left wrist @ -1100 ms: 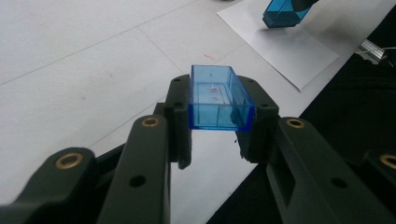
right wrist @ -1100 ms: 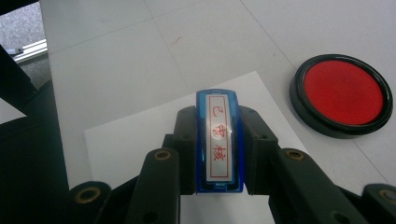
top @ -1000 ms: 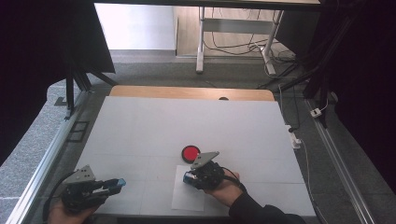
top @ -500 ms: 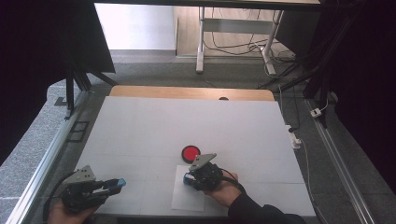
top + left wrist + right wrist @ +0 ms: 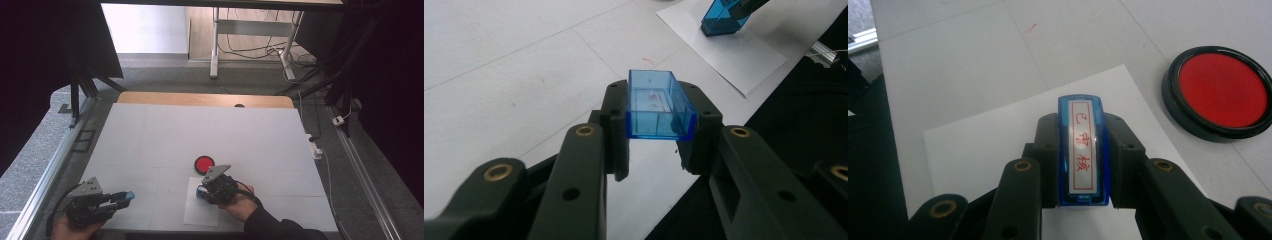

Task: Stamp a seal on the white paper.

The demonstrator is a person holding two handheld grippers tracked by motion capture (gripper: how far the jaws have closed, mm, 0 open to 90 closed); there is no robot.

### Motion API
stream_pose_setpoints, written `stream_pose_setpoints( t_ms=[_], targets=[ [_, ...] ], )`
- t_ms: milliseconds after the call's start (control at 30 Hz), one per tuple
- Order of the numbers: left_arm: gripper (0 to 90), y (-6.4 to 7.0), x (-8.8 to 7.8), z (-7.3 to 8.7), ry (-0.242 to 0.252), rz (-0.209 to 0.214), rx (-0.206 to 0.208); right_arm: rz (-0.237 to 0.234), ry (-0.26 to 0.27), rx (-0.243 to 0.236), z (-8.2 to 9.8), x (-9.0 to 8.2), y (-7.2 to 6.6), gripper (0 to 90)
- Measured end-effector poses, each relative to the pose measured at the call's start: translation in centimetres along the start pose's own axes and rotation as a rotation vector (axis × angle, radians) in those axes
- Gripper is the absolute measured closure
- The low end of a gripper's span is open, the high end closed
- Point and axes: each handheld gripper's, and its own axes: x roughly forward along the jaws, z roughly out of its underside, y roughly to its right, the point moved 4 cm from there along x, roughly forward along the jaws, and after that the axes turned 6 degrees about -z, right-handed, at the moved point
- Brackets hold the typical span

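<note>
My right gripper point(image 5: 1081, 155) is shut on a blue stamp point(image 5: 1082, 150) whose white label carries red characters. It holds the stamp over a white sheet of paper point(image 5: 200, 210) point(image 5: 983, 150) near the table's front. A round red ink pad point(image 5: 204, 163) point(image 5: 1223, 92) lies just beyond the sheet. My left gripper point(image 5: 659, 135) is shut on the stamp's clear blue cap point(image 5: 659, 105), held near the front left corner of the table point(image 5: 125, 196). The stamp point(image 5: 724, 17) and the paper point(image 5: 734, 50) also appear far off in the left gripper view.
A white mat point(image 5: 200, 135) covers the table, with a strip of wood point(image 5: 200, 99) at its far edge. Metal rails point(image 5: 45, 175) run along both sides. A cable and small plug point(image 5: 315, 147) lie at the right edge.
The left gripper with the cap has drifted slightly lower and toward the person. The right gripper with the stamp has hardly moved.
</note>
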Motion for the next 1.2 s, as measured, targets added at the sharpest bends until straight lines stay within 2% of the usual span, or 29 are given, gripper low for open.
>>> stream_pose_setpoints(
  t_ms=[100,167,267,433,567,633,767,1033,1200],
  targets=[
    [68.1,0.0,0.0,0.0,0.000,0.000,-0.001,-0.022,0.008,0.031,0.1,0.0,0.3,72.1],
    [68.2,0.0,0.0,0.0,0.000,0.001,-0.001,-0.022,0.009,0.031,0.1,-0.1,0.3,72.1],
    [68.2,0.0,0.0,0.0,-0.001,0.001,-0.003,-0.001,-0.001,0.002,0.0,0.0,0.1,72.1],
    [68.2,0.0,0.0,0.0,0.000,-0.001,-0.001,-0.019,0.003,0.031,0.0,-0.1,0.3,72.0],
    [68.1,0.0,0.0,0.0,0.000,0.000,-0.001,-0.019,-0.001,0.017,-0.1,-0.1,0.3,71.8],
    [68.1,0.0,0.0,0.0,-0.001,0.000,-0.002,-0.020,0.002,0.034,-0.1,-0.1,0.3,71.8],
    [68.1,0.0,0.0,0.0,0.000,0.000,-0.002,-0.050,0.041,0.076,-0.2,-0.5,0.5,71.7],
    [68.1,-0.1,0.0,0.0,0.000,-0.001,-0.002,-0.022,0.114,0.053,-1.1,-2.7,0.3,71.7],
    [68.1,-0.1,0.0,0.0,0.000,-0.001,-0.004,-0.016,0.095,0.049,-0.9,-2.6,0.5,71.7]
  ],
)
